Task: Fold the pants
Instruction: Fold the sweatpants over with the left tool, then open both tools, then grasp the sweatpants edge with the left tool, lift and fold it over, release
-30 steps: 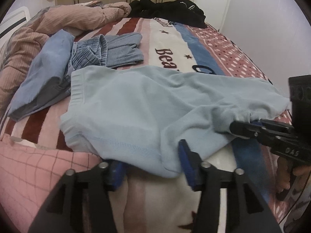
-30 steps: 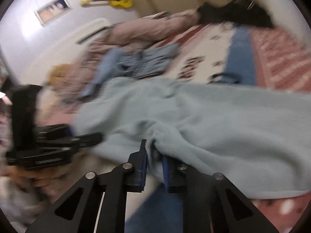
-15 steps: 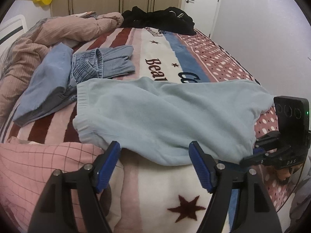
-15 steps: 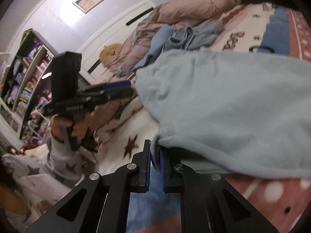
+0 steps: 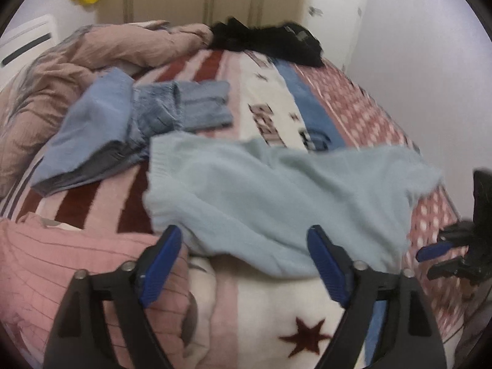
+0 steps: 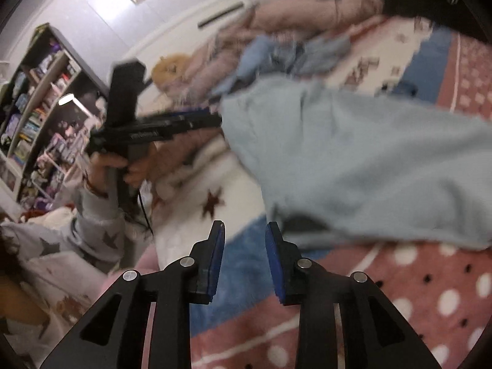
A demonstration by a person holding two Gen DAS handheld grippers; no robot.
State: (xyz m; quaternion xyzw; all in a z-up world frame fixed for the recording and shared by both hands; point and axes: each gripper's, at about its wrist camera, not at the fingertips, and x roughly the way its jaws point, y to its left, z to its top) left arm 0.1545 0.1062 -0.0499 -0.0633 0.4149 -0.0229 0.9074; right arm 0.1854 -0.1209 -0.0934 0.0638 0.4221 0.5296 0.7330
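The light blue pants [image 5: 276, 196] lie spread across the bed, waistband to the left and leg end to the right; they also show in the right wrist view [image 6: 369, 166]. My left gripper [image 5: 243, 264] is open and empty, just short of the pants' near edge. My right gripper [image 6: 244, 255] is open and empty, just off the pants' leg end. The right gripper also shows at the far right of the left wrist view [image 5: 442, 258], and the left gripper shows in the right wrist view [image 6: 212, 120], close to the pants' waist end.
A darker blue garment pile [image 5: 132, 129] lies behind the pants. A pink duvet [image 5: 61, 70] is bunched at the back left, black clothes [image 5: 270, 43] at the bed's far end. A pink checked pillow [image 5: 61, 264] is near left. A bookshelf [image 6: 40, 92] stands beside the bed.
My right gripper has opened and let go of the pants' leg end, which now lies on the bed. My left gripper has drawn back slightly and stays open.
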